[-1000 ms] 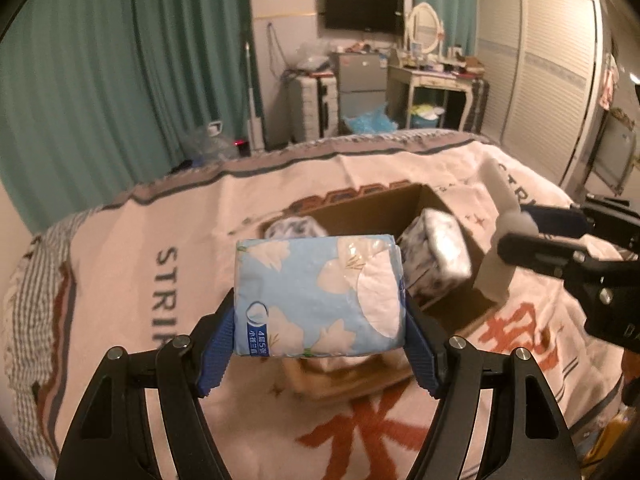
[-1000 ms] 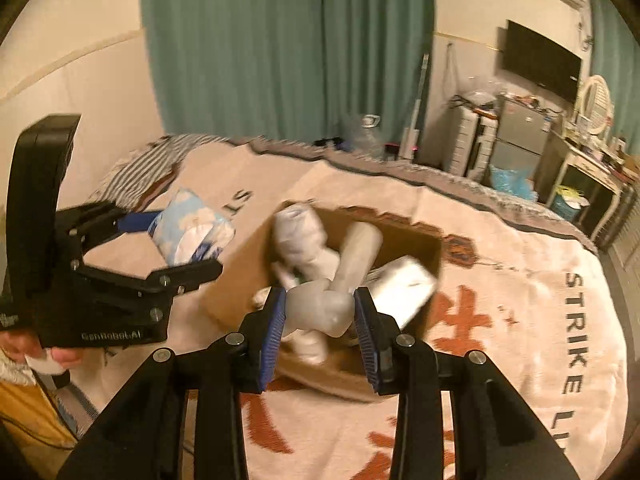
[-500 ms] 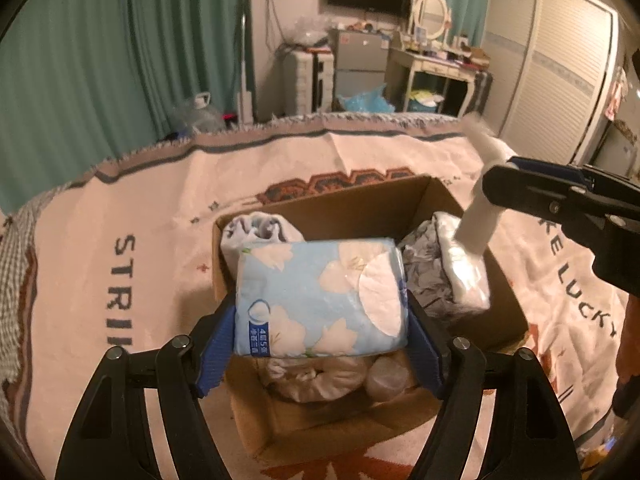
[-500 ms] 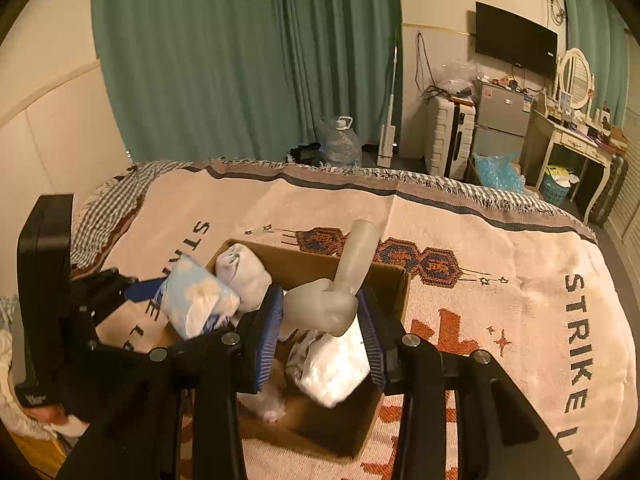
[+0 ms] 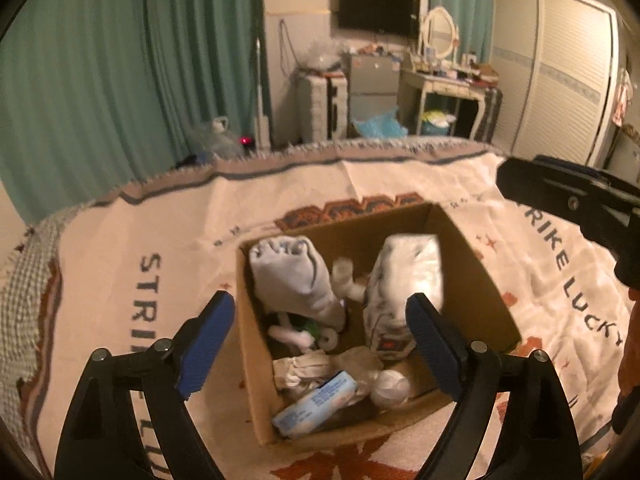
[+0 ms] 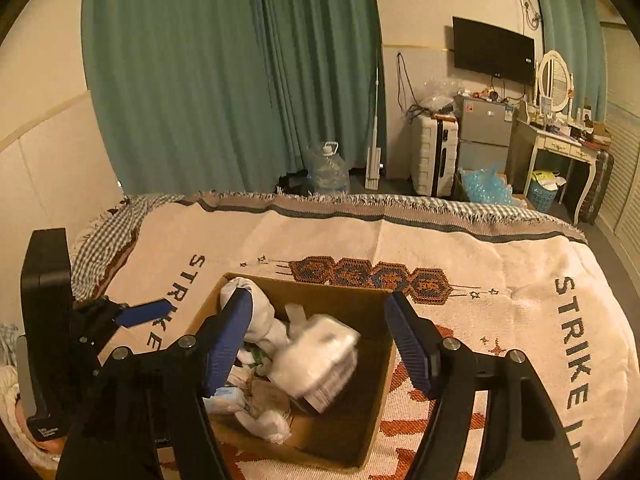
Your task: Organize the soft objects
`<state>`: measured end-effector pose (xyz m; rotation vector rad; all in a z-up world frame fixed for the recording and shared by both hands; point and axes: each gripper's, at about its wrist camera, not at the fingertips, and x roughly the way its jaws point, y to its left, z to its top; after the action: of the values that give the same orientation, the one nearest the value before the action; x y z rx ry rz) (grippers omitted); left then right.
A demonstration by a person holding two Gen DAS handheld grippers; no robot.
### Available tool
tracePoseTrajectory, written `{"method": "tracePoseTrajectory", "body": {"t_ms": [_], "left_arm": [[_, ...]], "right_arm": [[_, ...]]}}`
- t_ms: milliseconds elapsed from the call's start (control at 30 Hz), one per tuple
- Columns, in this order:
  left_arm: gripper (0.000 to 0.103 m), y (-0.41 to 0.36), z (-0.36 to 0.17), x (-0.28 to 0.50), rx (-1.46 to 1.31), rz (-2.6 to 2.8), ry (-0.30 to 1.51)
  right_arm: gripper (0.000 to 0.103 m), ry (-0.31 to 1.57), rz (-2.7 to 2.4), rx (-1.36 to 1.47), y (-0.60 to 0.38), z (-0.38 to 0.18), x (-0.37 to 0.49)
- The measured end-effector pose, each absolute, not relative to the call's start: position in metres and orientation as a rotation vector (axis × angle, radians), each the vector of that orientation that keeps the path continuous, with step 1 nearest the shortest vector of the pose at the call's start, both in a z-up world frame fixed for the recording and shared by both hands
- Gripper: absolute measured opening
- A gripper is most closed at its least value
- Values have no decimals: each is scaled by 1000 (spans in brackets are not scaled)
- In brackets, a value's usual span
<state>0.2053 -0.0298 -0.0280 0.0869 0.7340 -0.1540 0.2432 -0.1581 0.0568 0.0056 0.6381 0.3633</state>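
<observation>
An open cardboard box (image 5: pixel 476 280) (image 6: pixel 376 408) sits on the patterned blanket. Inside lie a grey rolled cloth (image 5: pixel 292 276), a white wrapped pack (image 5: pixel 404 288) (image 6: pixel 320 360), a blue tissue pack (image 5: pixel 316 404) at the near end, and a pale plush piece (image 5: pixel 390 388). My left gripper (image 5: pixel 320 344) is open and empty above the box's near half. My right gripper (image 6: pixel 324 340) is open and empty above the box; its body shows at the right of the left wrist view (image 5: pixel 560 200).
The cream blanket (image 6: pixel 480 264) with "STRIKE LUCKY" lettering covers the bed. Beyond its far edge are green curtains (image 6: pixel 224 80), a water jug (image 6: pixel 328 172), a white suitcase (image 6: pixel 434 156), a dressing table (image 6: pixel 560 140) and wardrobe doors (image 5: pixel 560 68).
Both grippers opened. The blue tissue pack dropped from my left gripper into the box's near end. The pale plush piece left my right gripper and lies in the box.
</observation>
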Motion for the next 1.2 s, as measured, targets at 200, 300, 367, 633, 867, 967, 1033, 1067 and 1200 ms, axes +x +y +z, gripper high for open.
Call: {"method": "tracePoseTrajectory", "body": {"t_ms": [200,300,367,633,867,967,1033,1067,1200], "left_arm": [[89,-22,-1,166,96,-103,622],[89,-19,6,140,99,-57,563],[89,-19,8,125,98,-55,545],[89,-30,7,78,149,1,480],[94,-36,-5,71,55,50,458],[94,-34,-15,75,31,69,489],[94,-32,-23,78,20,62,521],[94,-32,-25,77,26,66,531],[94,-32,-32,75,27,77,554]], "right_arm": [[81,546,322,-21,-169,77,198],[91,493,293,-9,-177,84,172],[97,472,273,-11,-182,85,154],[103,508,250,17,-202,61,107],[103,586,250,61,-214,20,113],[103,607,241,111,-219,10,119],[103,620,230,105,-218,6,122],[103,624,227,103,-218,5,123],[103,635,230,102,-217,5,125]]}}
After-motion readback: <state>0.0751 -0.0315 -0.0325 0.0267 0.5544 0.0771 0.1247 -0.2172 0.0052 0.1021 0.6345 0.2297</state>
